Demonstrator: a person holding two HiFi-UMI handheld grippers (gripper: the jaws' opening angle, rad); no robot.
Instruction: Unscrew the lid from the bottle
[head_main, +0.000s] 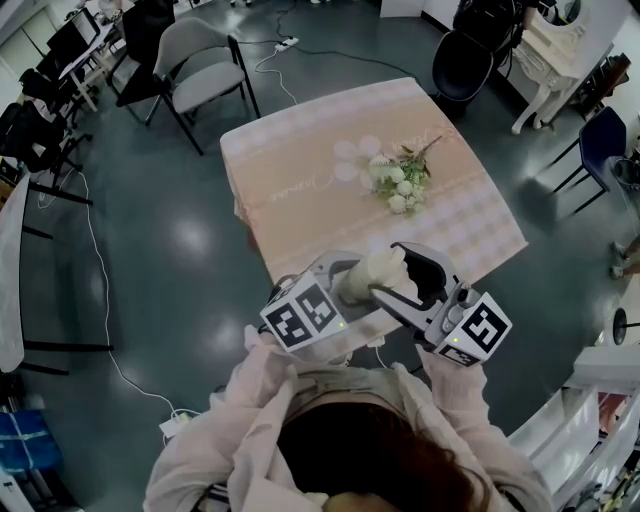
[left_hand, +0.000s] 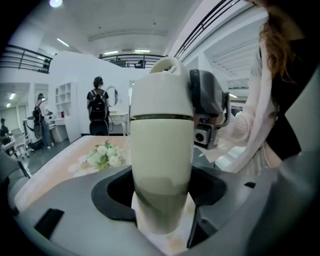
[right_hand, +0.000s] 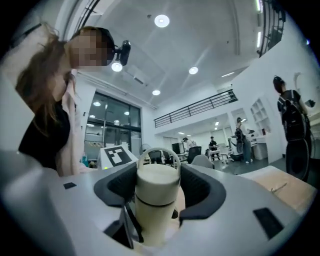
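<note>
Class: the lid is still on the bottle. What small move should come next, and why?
Probably roll the right gripper about the axis of the bottle to start loosening the lid. Its jaws sit against the lid, the left gripper clamps the body, and the seam looks closed.

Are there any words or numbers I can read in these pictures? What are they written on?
Nothing here can be read clearly.
On the tablecloth: pale curly writing, too faint to read.
On the left marker cube and the right marker cube: black-and-white square patterns, no letters.
On the bottle and its lid: plain, no print showing.
</note>
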